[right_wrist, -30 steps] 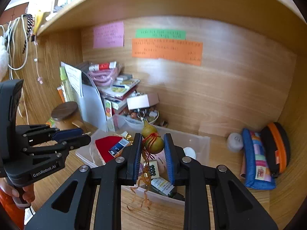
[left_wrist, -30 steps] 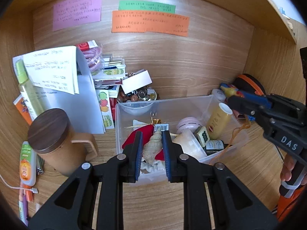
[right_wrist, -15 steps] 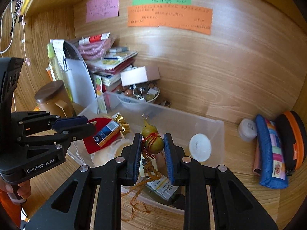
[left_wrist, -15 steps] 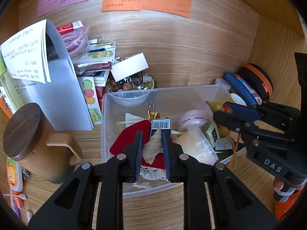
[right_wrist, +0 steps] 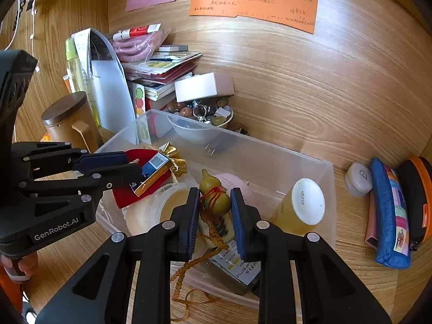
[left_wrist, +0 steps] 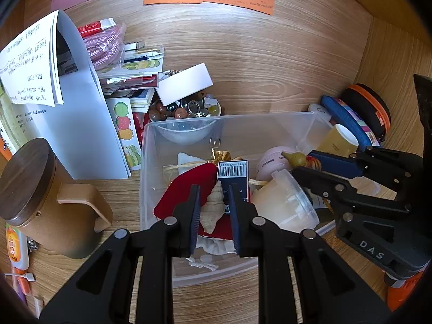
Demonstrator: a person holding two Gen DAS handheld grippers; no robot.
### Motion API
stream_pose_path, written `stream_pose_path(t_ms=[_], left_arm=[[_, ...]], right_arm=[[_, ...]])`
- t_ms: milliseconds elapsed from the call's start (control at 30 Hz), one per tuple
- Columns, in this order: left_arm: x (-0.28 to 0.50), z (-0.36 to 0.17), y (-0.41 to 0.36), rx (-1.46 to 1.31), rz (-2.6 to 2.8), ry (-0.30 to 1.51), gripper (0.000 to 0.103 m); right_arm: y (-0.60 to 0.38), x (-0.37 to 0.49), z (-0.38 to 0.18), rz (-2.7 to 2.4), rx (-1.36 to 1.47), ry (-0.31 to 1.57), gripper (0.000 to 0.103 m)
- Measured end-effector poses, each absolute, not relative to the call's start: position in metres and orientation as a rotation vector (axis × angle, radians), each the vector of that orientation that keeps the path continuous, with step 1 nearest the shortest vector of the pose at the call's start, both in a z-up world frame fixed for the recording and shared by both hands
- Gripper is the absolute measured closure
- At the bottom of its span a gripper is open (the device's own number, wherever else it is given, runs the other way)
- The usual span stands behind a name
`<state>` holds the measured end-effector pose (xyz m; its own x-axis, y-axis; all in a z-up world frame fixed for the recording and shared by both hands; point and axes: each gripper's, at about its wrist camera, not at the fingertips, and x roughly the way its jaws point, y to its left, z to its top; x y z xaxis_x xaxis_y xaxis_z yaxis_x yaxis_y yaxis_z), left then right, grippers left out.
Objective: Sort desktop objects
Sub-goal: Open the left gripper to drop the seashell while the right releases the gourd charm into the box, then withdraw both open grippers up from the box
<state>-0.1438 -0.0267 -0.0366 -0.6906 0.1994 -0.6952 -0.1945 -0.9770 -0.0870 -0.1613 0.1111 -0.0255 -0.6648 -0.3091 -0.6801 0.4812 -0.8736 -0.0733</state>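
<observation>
My left gripper [left_wrist: 214, 191] is shut on a cream spiral seashell [left_wrist: 213, 208] and holds it over the clear plastic bin [left_wrist: 229, 124], above a red pouch [left_wrist: 183, 189] and a barcoded box [left_wrist: 232, 168]. My right gripper [right_wrist: 215, 194] is shut on a small olive gourd charm [right_wrist: 216, 197] with a red cord and braided tassel [right_wrist: 194, 264], held over the bin [right_wrist: 270, 159]. The gourd also shows in the left wrist view [left_wrist: 295, 158]. The left gripper shows in the right wrist view [right_wrist: 129, 164].
The bin holds a pale cup [left_wrist: 286, 202], a pink round thing [left_wrist: 270, 159] and a yellow bottle [right_wrist: 299, 210]. A brown lidded mug [left_wrist: 40, 194], papers [left_wrist: 62, 108], a bowl of beads [left_wrist: 186, 110] and pouches [right_wrist: 388, 213] surround it in the wooden nook.
Both grippers moved forward and down toward the bin, still holding the shell and the gourd. The bin looks larger in both views.
</observation>
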Motion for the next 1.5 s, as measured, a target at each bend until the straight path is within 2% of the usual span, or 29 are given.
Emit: stream_pose_path(t_ms=[100, 233, 533, 567, 633, 800, 967, 1033, 1100, 1200, 1367, 1500], left_arm=[[-0.144, -0.037, -0.027, -1.116, 2.705, -0.017, 0.083], [-0.142, -0.035, -0.027, -1.111, 2.698, -0.03, 0.072], [-0.138, -0.028, -0.027, -1.093, 2.71, -0.023, 0.071], [-0.137, -0.027, -0.027, -1.091, 2.712, -0.021, 0.07], [-0.135, -0.024, -0.027, -1.081, 2.723, -0.02, 0.062], [-0.128, -0.017, -0.028, -1.045, 2.748, -0.013, 0.052], [-0.12, -0.01, -0.03, -1.005, 2.785, -0.014, 0.039], [-0.116, -0.008, -0.031, -0.991, 2.799, -0.014, 0.029], [-0.112, -0.004, -0.031, -0.982, 2.807, -0.012, 0.025], [-0.105, 0.001, -0.034, -0.977, 2.812, -0.033, 0.01], [-0.095, 0.007, -0.035, -0.965, 2.838, -0.037, 0.009], [-0.083, 0.011, -0.032, -0.955, 2.869, -0.012, 0.008]], right_arm=[[0.111, -0.162, -0.027, -2.49, 0.97, 0.339, 0.082], [0.112, -0.161, -0.025, -2.487, 0.962, 0.325, 0.082], [0.113, -0.154, -0.016, -2.496, 0.935, 0.324, 0.078], [0.113, -0.152, -0.015, -2.499, 0.931, 0.326, 0.076], [0.113, -0.151, -0.012, -2.507, 0.922, 0.328, 0.071], [0.115, -0.144, -0.004, -2.54, 0.884, 0.334, 0.055], [0.118, -0.135, 0.006, -2.584, 0.838, 0.35, 0.05], [0.12, -0.132, 0.009, -2.605, 0.823, 0.355, 0.044], [0.123, -0.128, 0.013, -2.626, 0.808, 0.352, 0.037], [0.128, -0.122, 0.018, -2.66, 0.786, 0.349, 0.034], [0.141, -0.107, 0.024, -2.725, 0.746, 0.338, 0.021], [0.155, -0.093, 0.029, -2.762, 0.722, 0.321, 0.019]])
